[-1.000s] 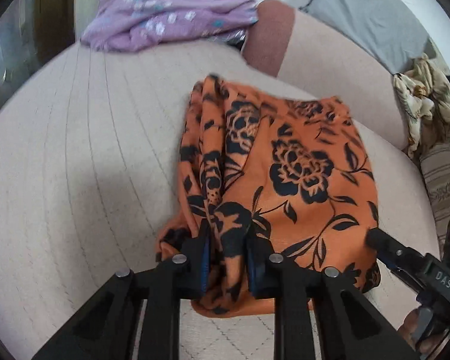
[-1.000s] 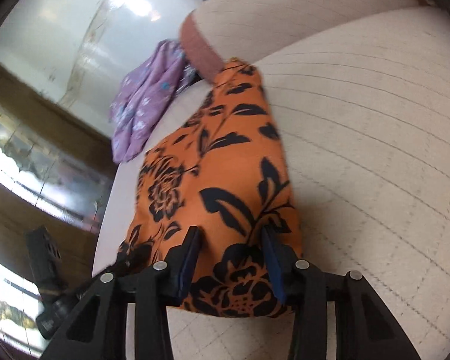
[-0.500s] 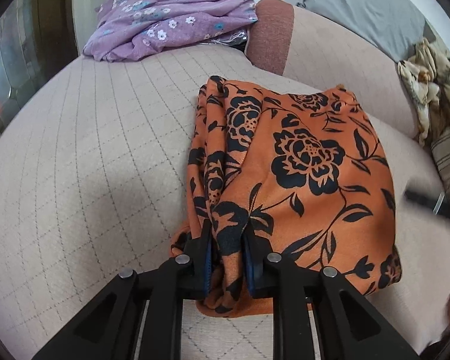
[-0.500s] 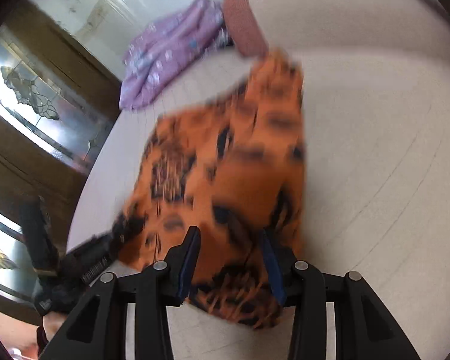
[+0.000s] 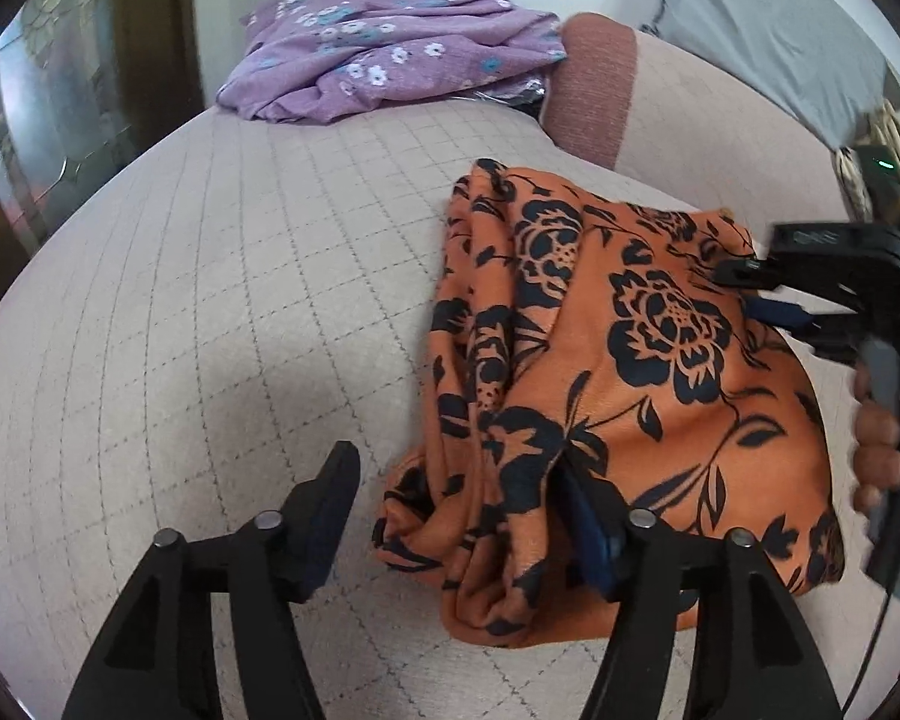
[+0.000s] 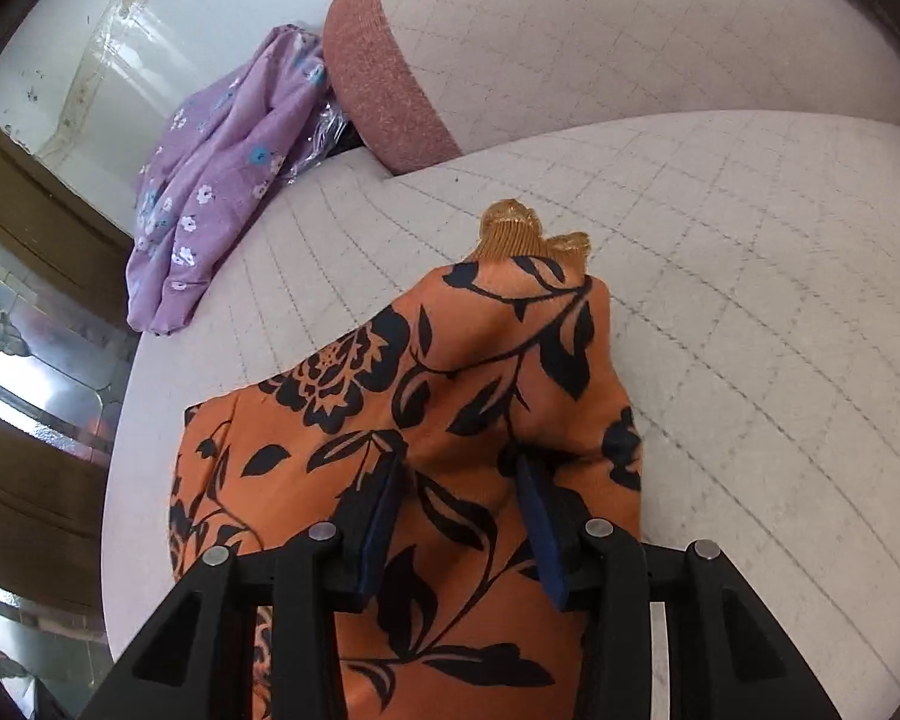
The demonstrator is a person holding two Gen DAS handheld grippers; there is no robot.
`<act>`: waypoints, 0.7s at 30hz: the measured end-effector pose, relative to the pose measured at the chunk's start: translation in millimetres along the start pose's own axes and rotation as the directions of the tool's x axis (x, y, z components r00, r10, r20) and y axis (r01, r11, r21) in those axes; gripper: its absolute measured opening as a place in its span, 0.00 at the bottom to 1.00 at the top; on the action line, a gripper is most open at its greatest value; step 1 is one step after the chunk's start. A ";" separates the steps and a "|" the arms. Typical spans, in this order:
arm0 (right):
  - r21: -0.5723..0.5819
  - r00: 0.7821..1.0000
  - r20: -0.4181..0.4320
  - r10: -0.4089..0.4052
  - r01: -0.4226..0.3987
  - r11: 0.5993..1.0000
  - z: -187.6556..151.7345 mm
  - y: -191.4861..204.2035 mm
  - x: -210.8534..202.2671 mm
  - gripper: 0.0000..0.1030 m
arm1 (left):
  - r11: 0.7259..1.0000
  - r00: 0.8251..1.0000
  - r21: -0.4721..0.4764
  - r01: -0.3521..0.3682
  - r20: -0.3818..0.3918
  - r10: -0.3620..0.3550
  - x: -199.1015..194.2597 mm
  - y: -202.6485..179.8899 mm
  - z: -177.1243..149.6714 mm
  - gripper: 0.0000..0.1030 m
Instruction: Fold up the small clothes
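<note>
Jaws of the left gripper (image 5: 456,510) are opening: one finger stands clear over bare cushion while the other is tucked against the bunched near corner of the orange floral garment (image 5: 618,384), no longer pinching it. The right gripper (image 6: 459,498) is clamped on a raised fold of the same cloth, which drapes over its fingers (a hand (image 5: 879,438) shows at the edge of the left view). The garment lies on a beige quilted sofa cushion (image 5: 210,300) stitched in a grid, near a rust-coloured bolster (image 5: 594,96). A purple flowered cloth (image 5: 384,54) lies crumpled at the seat's far end. The orange fabric looks thin and soft, printed with black blooms.
</note>
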State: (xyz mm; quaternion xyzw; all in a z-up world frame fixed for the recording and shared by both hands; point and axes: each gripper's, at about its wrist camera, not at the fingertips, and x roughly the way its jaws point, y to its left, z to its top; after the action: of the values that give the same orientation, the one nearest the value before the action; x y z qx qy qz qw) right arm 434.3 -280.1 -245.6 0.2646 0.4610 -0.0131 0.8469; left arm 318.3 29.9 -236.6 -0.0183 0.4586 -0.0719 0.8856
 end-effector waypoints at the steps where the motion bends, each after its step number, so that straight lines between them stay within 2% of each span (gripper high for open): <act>1: -0.011 1.000 0.007 0.005 -0.005 1.000 -2.8 3.2 -7.6 0.42 | 1.000 1.000 0.010 -0.007 0.010 0.007 -3.5 -2.0 0.3 0.66; 3: -0.006 0.997 0.044 0.060 -0.060 0.998 -12.8 -0.8 -33.0 0.42 | 0.999 0.999 0.037 -0.013 0.033 0.012 -13.4 -9.8 2.0 0.65; 7: -0.008 0.980 0.137 0.143 -0.143 0.990 -30.3 -4.1 -80.3 0.43 | 0.998 0.989 0.054 -0.020 0.148 0.012 -48.0 -18.1 1.3 0.66; 9: -0.031 0.976 0.146 0.159 -0.156 0.987 -31.5 8.2 -89.1 0.43 | 0.998 0.987 0.055 -0.037 0.158 0.028 -54.3 -18.1 -0.9 0.67; 11: -0.076 0.977 0.122 0.174 -0.165 0.983 -31.1 27.5 -88.9 0.43 | 0.996 0.992 0.064 -0.055 0.114 0.047 -47.3 -17.0 -6.0 0.67; 14: -0.156 0.987 0.067 0.146 -0.134 0.979 -31.0 56.0 -71.8 0.42 | 0.994 0.996 0.074 -0.081 -0.031 0.084 -16.7 -13.7 -14.3 0.68; 15: -0.173 0.991 0.035 0.131 -0.124 0.977 -30.3 63.8 -60.0 0.39 | 0.998 0.995 0.044 -0.050 -0.080 0.054 -6.8 -10.1 -16.6 0.68; 17: -0.177 0.994 -0.031 0.101 -0.105 0.979 -32.8 72.8 -27.8 0.37 | 1.000 0.996 -0.015 -0.014 -0.092 0.013 -2.7 -4.3 -14.0 0.68; 19: -0.157 0.992 -0.101 0.070 -0.085 0.984 -36.9 73.0 10.6 0.36 | 1.000 0.997 0.004 -0.013 -0.078 0.013 -4.1 -5.9 -8.7 0.68; 20: -0.150 0.993 -0.102 0.057 -0.072 0.986 -39.4 71.8 25.3 0.35 | 1.000 0.997 0.012 -0.015 -0.072 0.015 -4.9 -6.8 -7.6 0.68; 21: -0.151 0.996 -0.056 0.068 -0.075 0.986 -39.8 71.6 30.2 0.35 | 1.000 0.997 0.012 -0.013 -0.070 0.014 -5.6 -6.4 -6.9 0.68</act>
State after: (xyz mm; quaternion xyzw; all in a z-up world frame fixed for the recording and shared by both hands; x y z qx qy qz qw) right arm 439.9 -193.5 -255.5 0.2156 0.4723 0.0594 0.8526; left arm 308.8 24.6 -235.4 -0.0077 0.4892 -0.0691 0.8694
